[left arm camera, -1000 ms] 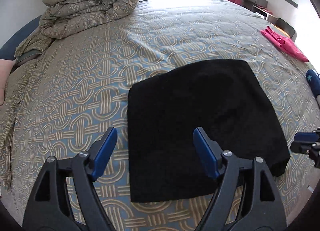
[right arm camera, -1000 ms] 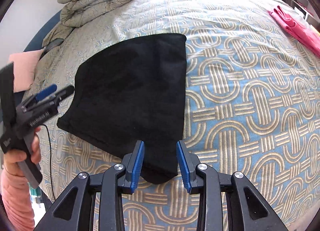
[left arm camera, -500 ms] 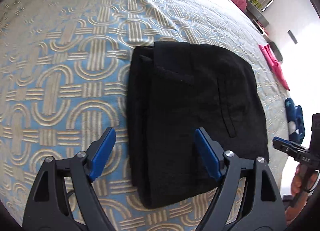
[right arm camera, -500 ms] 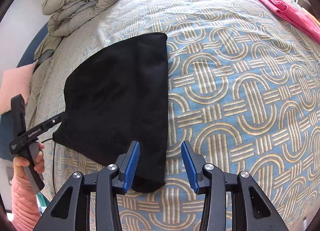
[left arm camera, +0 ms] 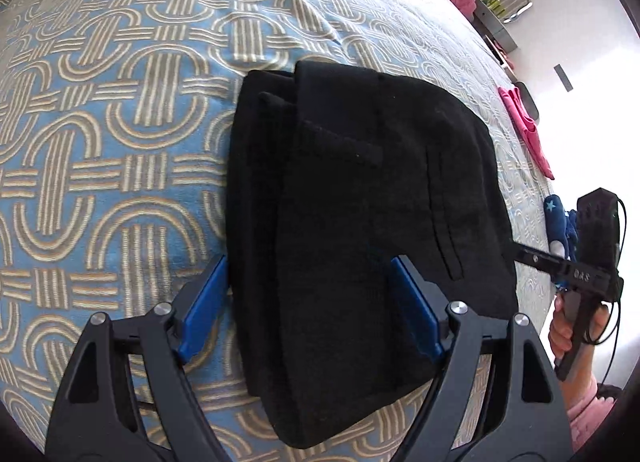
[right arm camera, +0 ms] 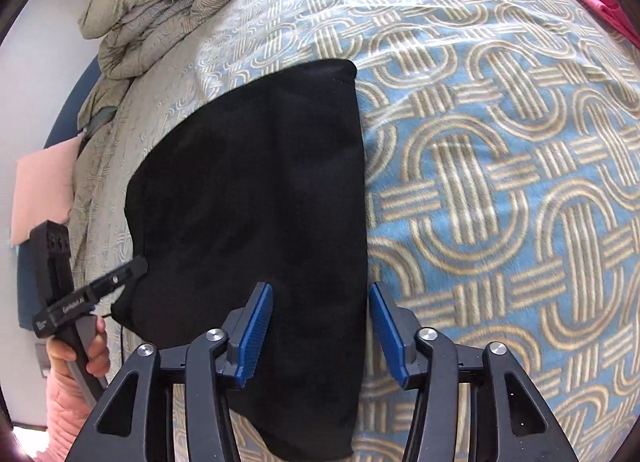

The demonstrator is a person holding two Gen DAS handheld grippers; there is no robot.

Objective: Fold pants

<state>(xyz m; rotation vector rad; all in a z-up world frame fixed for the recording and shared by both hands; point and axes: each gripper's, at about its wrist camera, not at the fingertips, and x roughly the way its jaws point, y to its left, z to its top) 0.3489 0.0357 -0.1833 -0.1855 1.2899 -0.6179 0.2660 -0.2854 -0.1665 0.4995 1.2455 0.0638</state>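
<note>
A bed (left arm camera: 120, 166) covered in a blue spread with looped tan bands fills both views. At the bottom of the left wrist frame, the left gripper (left arm camera: 308, 306) is held with its jaws wide apart astride the near left edge of the folded black pants (left arm camera: 360, 222), apparently so that edge can be pinched. In the right wrist frame, the right gripper (right arm camera: 320, 326) is seen with its jaws opening over the near right edge, nothing clamped. The pants' long axis runs from near to far, away from both grippers. A rolled duvet (right arm camera: 160, 10) is seen at upper left.
</note>
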